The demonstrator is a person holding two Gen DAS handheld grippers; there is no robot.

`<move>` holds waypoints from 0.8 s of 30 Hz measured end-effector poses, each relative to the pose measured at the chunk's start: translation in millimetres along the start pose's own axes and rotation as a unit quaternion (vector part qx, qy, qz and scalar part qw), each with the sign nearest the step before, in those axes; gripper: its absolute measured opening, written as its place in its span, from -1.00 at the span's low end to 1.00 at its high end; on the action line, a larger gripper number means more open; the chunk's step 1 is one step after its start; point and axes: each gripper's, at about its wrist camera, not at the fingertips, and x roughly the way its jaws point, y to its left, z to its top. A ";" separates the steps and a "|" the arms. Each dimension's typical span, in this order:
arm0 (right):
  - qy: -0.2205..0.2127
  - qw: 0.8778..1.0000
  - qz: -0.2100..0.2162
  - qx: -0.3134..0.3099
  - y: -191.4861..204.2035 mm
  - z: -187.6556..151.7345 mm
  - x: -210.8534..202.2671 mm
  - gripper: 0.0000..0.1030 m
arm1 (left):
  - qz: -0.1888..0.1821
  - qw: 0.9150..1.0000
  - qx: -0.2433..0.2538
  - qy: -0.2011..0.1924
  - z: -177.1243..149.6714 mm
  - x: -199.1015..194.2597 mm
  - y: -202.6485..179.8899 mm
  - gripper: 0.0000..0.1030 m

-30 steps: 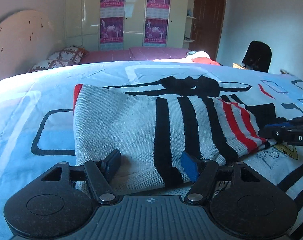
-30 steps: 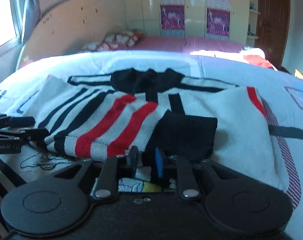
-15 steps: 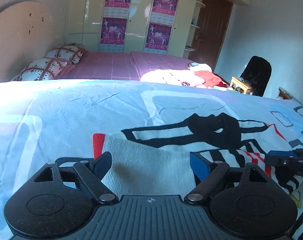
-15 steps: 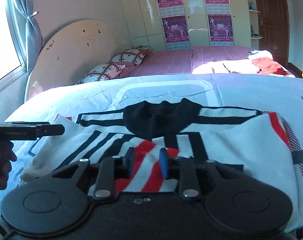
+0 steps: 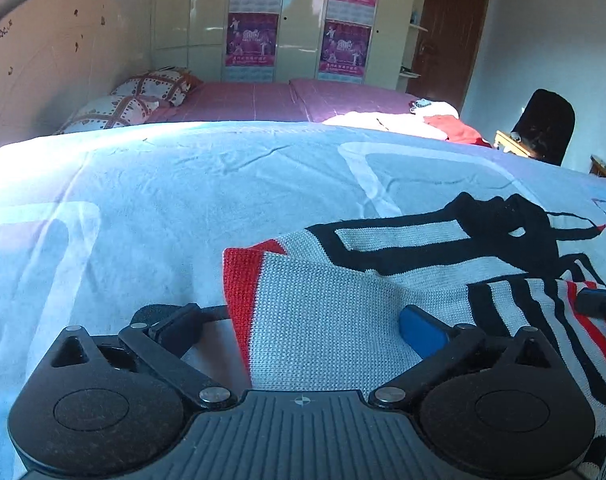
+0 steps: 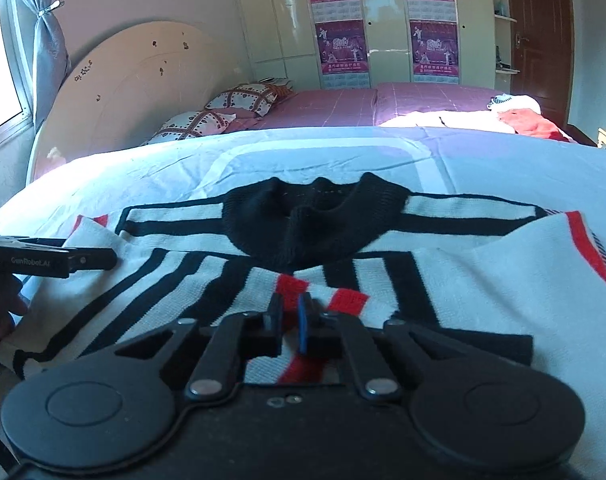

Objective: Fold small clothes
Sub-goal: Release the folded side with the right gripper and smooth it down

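Across the bed (image 5: 151, 208) the striped sweater (image 6: 443, 280) lies flat, collar at the far side, its long axis running left to right. Over its red-edged left fold, the left tongs (image 5: 303, 322) are opening wide, knit between the jaws but not pinched. Further right, the right tongs (image 6: 290, 320) are closed over the red stripes mid-sweater; whether they pinch the knit, I cannot tell. No containers.

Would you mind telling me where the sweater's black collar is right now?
In the right wrist view the black collar sits at the centre, at the far edge of the sweater on the bedspread, beyond the right gripper.
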 end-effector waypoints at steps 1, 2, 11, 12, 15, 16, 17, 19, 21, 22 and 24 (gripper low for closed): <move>-0.001 1.000 -0.005 0.005 -6.3 -1.0 -2.6 -1.00 | -0.001 1.000 -0.004 -0.003 -0.9 -1.3 1.8 1.00; 0.000 1.000 -0.009 0.008 -11.9 -1.6 -4.6 -1.00 | 0.000 1.000 -0.008 -0.006 -1.9 -2.9 3.9 1.00; -0.047 0.998 -0.026 0.033 -43.2 -0.5 -58.7 -0.46 | -0.007 0.997 -0.004 -0.082 -4.5 -63.6 -21.8 1.00; -0.045 0.998 -0.018 0.026 -40.9 -1.3 -57.1 -0.50 | -0.007 0.996 0.015 -0.090 -5.9 -64.7 -36.7 1.00; -0.021 1.000 0.004 -0.007 -25.1 -5.9 -44.6 -0.57 | -0.021 0.997 0.053 -0.060 -15.6 -51.6 -71.0 1.00; -0.013 1.000 0.002 -0.026 -18.8 -9.5 -40.8 -0.57 | -0.019 0.997 0.064 -0.044 -20.5 -46.1 -79.8 1.00; -0.005 0.999 -0.009 -0.051 -12.5 -14.0 -36.7 -0.55 | -0.011 0.997 0.078 -0.024 -25.7 -39.4 -87.3 1.00; -0.014 0.995 -0.029 -0.092 -8.3 -25.9 -35.5 -0.52 | -0.001 0.997 0.075 -0.025 -32.3 -39.0 -90.7 1.00; -0.020 0.995 -0.041 -0.085 -13.8 -28.6 -38.9 -0.50 | -0.001 0.998 0.068 -0.016 -30.5 -39.9 -88.4 1.00; -0.020 0.995 -0.047 -0.082 -17.0 -28.6 -41.0 -0.50 | 0.000 0.997 0.070 -0.015 -31.8 -40.5 -89.2 1.00; -0.022 0.995 -0.058 -0.081 -21.8 -29.7 -44.4 -0.50 | 0.001 0.997 0.072 -0.015 -33.2 -42.1 -89.5 1.00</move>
